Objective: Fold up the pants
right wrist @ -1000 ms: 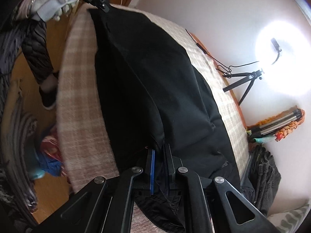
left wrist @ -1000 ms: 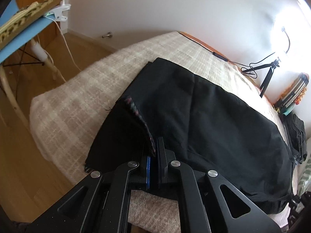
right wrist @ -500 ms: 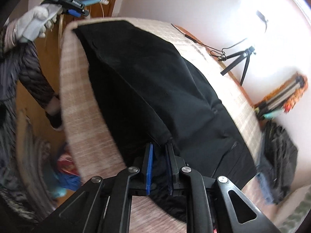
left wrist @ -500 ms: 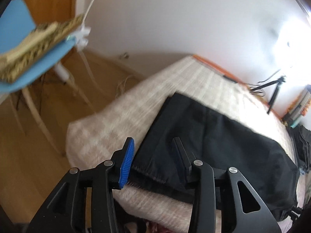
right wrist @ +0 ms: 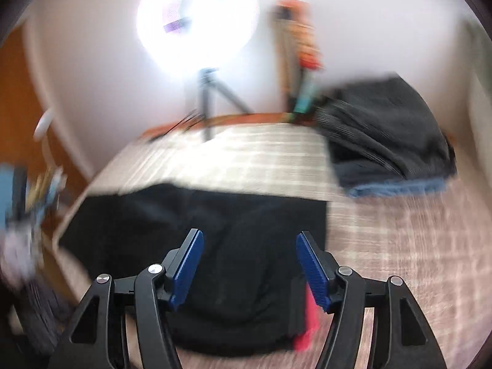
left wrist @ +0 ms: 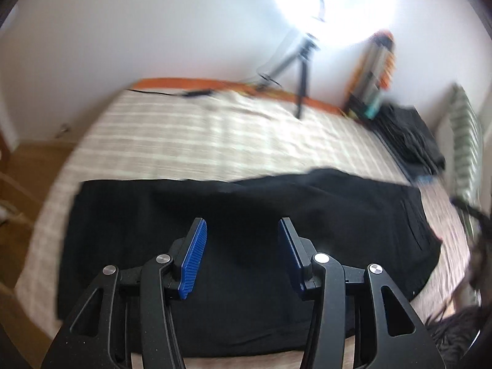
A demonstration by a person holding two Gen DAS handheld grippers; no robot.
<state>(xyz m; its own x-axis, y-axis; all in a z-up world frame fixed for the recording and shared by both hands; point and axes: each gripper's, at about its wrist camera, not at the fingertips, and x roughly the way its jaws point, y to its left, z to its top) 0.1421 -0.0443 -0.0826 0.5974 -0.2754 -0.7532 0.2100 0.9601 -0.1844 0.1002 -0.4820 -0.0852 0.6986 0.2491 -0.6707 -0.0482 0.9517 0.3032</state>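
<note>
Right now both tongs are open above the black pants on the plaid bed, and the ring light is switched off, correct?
Not quite: the ring light is on, glowing bright against the wall in both wrist views. The rest holds: the left tongs and right tongs are open with nothing between them, above the black pants lying on the plaid bed.

Both wrist views are smeared by motion. In the left wrist view the black pants lose their near edge behind the left gripper's arms, and their right end melts into a dark, unreadable shape at the picture's rim. The ring light is blown out white, so its holder cannot be made out. In the right wrist view the pants' folds are too blurred to read, and a red thing sits half hidden behind the right gripper's finger; what it is cannot be told. The colourful objects at the left edge are a streak.
</note>
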